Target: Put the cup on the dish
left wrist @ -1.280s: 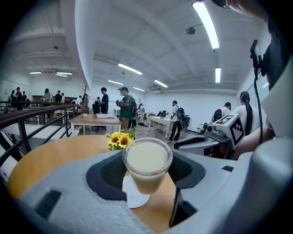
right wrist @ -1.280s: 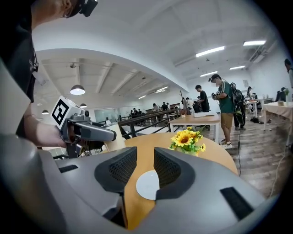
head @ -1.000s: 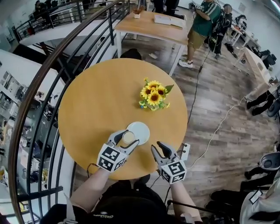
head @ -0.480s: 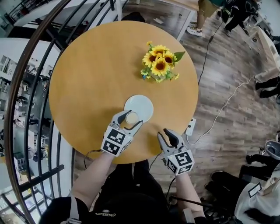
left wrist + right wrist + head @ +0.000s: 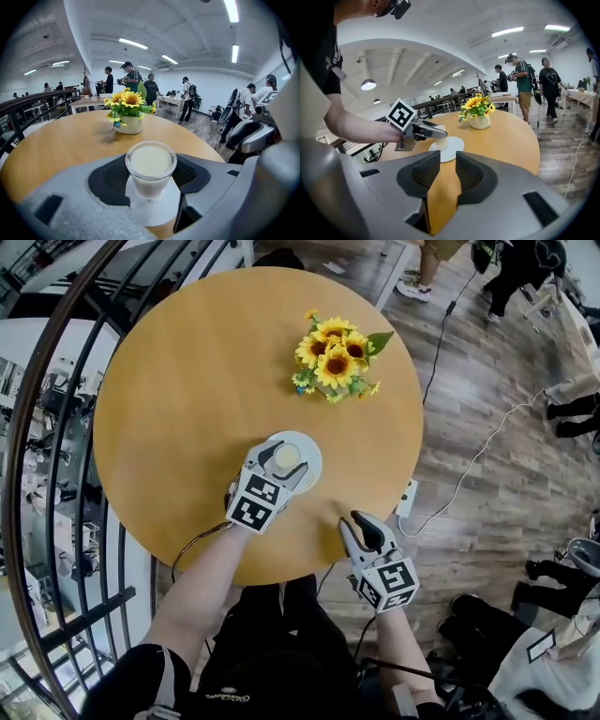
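- Far left: a curved black metal railing with a brown handrail (image 5: pixel 42 381) runs close round the left edge of the round, light wooden counter (image 5: pixel 178 381).
- Left tool (image 5: pixel 281 461): it reaches in over the near part of the counter. Its jaws stand partly apart and are clamped on a clear glass cup filled with milky white liquid (image 5: pixel 151 171), one dark pad on each side of the bowl.
- The cup is upright, directly over the round white dish (image 5: pixel 161 211). Whether its foot rests on the dish cannot be told.
- In the head view the left tool's body and its black-and-white marker cube (image 5: pixel 258 502) cover the near rim of the dish.
- Beyond the dish, apart from it, stands a bunch of yellow sunflowers in a small white pot (image 5: pixel 335 357).
- Right tool (image 5: pixel 364 526): it is at the near right edge of the counter, well apart from the dish. Its jaws are a narrow gap apart and hold nothing; only counter wood shows between them.
- On the wooden floor right of the counter lie a white power strip (image 5: pixel 405 498) and a white cable (image 5: pixel 473 465).
- Several people (image 5: pixel 129 77) stand in the background by other tables.
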`<state>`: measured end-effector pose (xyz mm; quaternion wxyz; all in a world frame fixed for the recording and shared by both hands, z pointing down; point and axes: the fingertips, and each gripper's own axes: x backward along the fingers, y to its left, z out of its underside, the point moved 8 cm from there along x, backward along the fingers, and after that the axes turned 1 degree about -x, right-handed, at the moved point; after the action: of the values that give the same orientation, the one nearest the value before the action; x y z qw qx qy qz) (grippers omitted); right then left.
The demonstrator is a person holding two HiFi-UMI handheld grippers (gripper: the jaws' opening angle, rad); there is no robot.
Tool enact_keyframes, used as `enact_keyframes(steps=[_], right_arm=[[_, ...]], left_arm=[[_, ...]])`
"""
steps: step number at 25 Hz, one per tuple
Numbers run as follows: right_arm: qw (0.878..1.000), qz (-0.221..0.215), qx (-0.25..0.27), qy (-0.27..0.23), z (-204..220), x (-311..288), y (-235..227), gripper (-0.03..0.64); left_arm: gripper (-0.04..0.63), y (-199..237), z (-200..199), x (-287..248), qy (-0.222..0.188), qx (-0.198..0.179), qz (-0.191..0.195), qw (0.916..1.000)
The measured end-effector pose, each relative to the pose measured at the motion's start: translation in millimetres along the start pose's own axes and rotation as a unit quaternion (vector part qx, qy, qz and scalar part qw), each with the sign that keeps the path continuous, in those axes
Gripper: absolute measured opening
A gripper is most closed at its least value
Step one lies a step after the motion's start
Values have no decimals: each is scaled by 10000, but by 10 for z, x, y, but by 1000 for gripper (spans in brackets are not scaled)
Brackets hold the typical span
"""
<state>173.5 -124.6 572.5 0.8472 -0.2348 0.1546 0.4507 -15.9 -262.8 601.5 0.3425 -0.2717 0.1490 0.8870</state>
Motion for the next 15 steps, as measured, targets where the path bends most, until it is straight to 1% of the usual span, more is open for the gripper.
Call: enact_keyframes(steps=[7, 11, 15], right_arm=[[9998, 25, -201, -28, 32, -4, -86, 100], [9998, 28, -202, -32, 31, -11, -104, 100], [9996, 79, -247, -61, 49, -33, -133, 100]], left_arm=[[265, 18, 54, -187, 177, -19, -8, 9998], [265, 4, 70, -221, 185, -82, -14, 9998], [265, 12, 89, -224, 261, -20, -23, 9997]])
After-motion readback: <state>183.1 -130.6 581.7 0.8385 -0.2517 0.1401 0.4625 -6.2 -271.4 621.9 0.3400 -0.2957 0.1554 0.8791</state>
